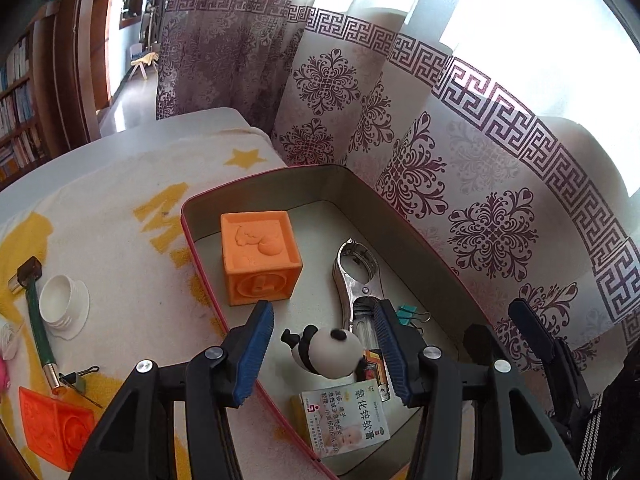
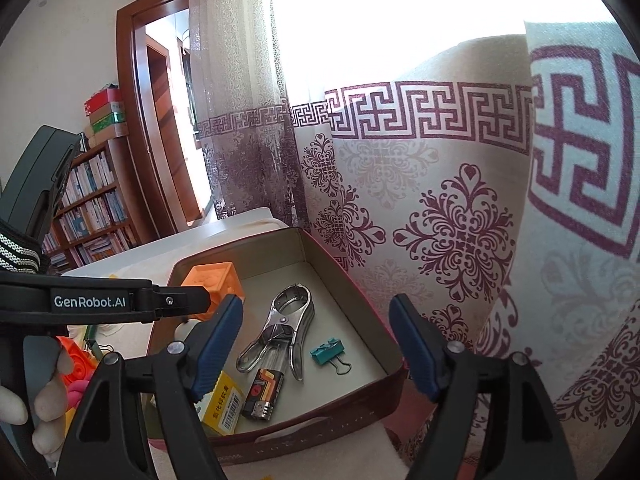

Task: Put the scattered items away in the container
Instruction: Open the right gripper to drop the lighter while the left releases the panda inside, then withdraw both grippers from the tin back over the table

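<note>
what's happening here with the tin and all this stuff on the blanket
A person with a gripper in each hand is tidying small items into a red-rimmed tin. The left gripper stands open over the tin with a panda figurine between its pads, apparently just let go. The right gripper hangs open and empty. An orange cube, metal pliers, a lighter and a teal binder clip are already inside. A small hammer and white cap remain on the blanket.

Both wrist views close above tin (image 1: 192, 216), facing curtain (image 2: 440, 200).
</note>
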`<state>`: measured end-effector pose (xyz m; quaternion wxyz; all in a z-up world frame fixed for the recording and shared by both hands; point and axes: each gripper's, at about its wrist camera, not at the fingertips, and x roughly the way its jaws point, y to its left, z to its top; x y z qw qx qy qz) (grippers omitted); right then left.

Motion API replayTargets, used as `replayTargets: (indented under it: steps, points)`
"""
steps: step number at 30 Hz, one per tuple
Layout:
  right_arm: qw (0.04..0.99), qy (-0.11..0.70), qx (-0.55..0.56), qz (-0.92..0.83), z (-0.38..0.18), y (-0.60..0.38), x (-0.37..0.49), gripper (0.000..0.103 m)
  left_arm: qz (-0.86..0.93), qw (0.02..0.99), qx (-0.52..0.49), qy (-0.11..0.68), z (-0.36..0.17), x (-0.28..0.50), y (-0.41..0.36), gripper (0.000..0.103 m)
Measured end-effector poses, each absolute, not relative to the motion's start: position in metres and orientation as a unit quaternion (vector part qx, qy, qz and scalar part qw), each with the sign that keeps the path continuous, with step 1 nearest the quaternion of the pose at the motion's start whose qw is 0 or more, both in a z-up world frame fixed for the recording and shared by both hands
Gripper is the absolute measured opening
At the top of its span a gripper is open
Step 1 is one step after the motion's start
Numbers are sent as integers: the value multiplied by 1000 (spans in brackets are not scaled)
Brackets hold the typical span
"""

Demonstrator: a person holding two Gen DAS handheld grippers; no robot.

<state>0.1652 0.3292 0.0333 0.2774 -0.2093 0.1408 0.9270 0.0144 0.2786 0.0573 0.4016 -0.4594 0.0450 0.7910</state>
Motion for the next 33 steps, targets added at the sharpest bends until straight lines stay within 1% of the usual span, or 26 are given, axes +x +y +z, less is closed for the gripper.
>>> replayTargets:
  steps: [1, 2, 19, 33]
  points:
    - [276, 143, -209, 927, 33, 330, 166, 79, 794, 398, -457, 42, 57, 14, 276, 74]
    - [276, 144, -209, 927, 33, 330, 166, 79, 798, 394, -454, 41, 57, 14, 273, 76]
    - [293, 123, -213, 924, 30, 326, 163, 80, 819, 349, -453, 48, 52, 12, 228, 76]
    - [326, 93, -199, 919, 32, 321, 164, 83, 836, 307, -454, 10, 64, -5, 157, 76]
